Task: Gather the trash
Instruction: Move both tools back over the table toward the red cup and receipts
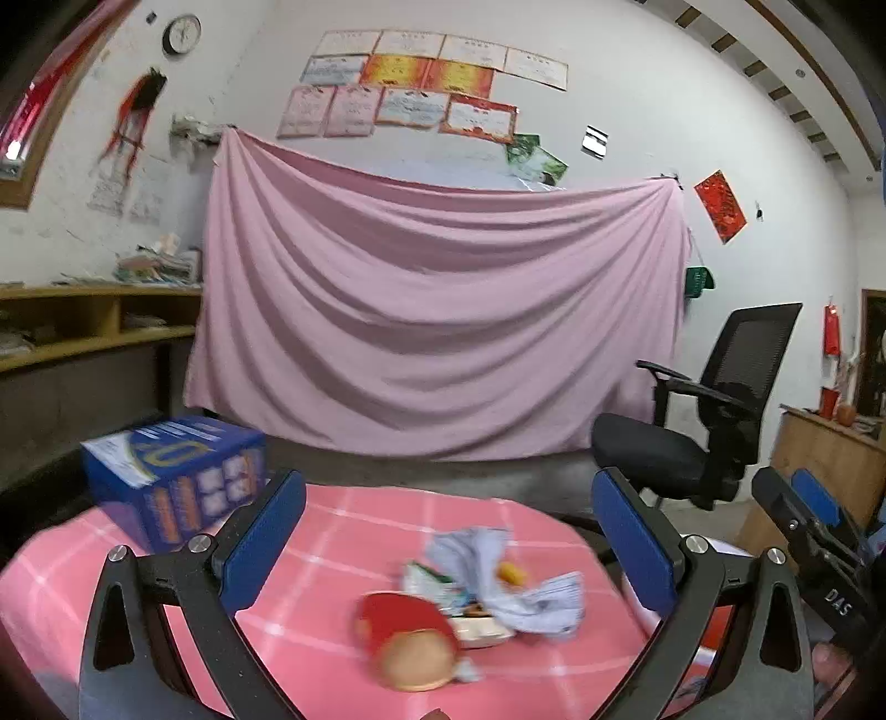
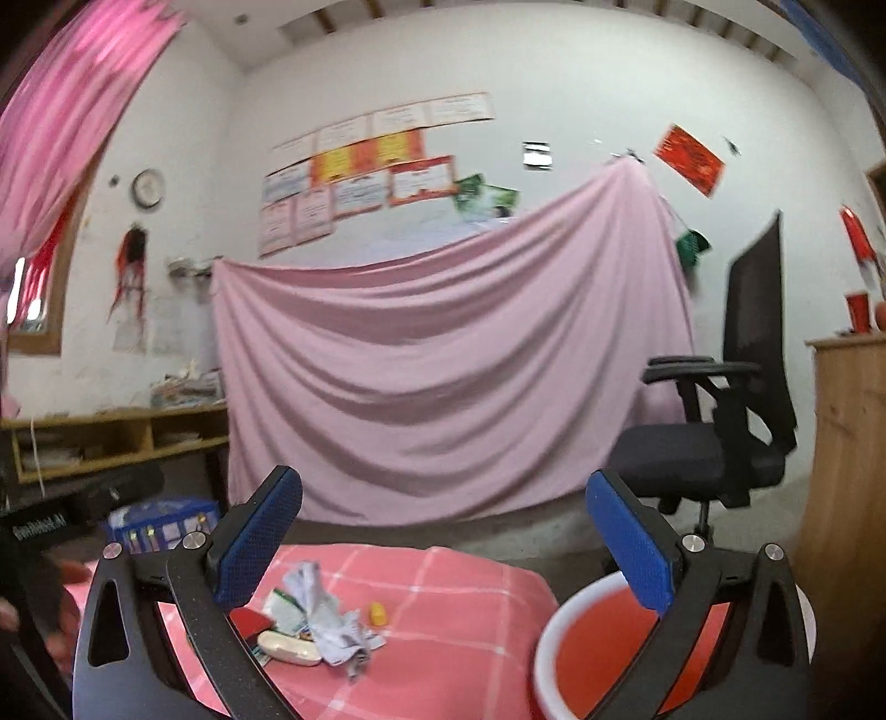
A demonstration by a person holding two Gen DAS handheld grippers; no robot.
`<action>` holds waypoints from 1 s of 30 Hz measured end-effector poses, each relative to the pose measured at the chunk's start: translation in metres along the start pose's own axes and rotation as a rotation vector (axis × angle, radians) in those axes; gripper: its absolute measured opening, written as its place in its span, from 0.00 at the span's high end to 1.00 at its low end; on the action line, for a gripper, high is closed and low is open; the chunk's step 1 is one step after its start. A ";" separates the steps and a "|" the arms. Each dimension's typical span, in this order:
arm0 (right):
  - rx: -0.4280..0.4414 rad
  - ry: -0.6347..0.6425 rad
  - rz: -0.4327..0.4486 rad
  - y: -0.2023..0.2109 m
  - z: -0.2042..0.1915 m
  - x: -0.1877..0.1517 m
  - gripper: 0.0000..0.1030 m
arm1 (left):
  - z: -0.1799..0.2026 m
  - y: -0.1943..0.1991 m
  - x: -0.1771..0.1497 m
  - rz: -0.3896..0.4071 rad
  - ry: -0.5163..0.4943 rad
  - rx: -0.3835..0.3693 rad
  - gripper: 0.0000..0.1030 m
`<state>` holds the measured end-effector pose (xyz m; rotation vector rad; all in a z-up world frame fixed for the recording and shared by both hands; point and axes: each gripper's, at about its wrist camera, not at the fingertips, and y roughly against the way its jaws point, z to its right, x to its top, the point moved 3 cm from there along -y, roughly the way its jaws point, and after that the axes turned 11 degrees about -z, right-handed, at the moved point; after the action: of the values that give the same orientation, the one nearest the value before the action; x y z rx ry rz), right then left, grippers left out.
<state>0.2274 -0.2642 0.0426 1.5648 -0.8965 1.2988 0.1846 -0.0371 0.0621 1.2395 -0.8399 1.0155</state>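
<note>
Pink checked tablecloth over table, draped pink sheet on wall behind. Left gripper blue-padded, jaws spread wide, empty, above the cloth. Right gripper likewise wide apart, empty. Trash pile on cloth ahead of both: crumpled white paper, red wrapper, small yellow piece. Red basin with white rim beneath right jaw. Blue cardboard box far left.

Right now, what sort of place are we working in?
Probably a home study or small office: an office chair, certificates and a clock on the wall, paper-stacked shelves. The trash lies on a pink checked tablecloth.
</note>
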 end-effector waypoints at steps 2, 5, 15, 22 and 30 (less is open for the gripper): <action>0.008 0.023 -0.019 -0.008 -0.009 -0.002 0.00 | -0.010 0.004 -0.005 0.000 -0.008 0.020 0.02; 0.015 0.044 -0.063 -0.024 -0.020 -0.007 0.00 | -0.019 0.002 -0.013 -0.026 -0.011 0.041 0.02; -0.001 0.115 -0.285 -0.067 -0.038 -0.037 0.00 | -0.038 -0.038 -0.052 -0.250 0.029 0.056 0.02; 0.032 0.034 -0.400 -0.081 -0.018 -0.048 0.00 | -0.029 -0.070 -0.071 -0.415 -0.010 0.013 0.02; 0.109 -0.072 -0.557 -0.106 -0.001 -0.062 0.04 | -0.028 -0.098 -0.075 -0.511 0.008 -0.024 0.03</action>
<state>0.3126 -0.2269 -0.0376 1.7891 -0.3855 0.9045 0.2503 -0.0243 -0.0456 1.3371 -0.4862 0.5940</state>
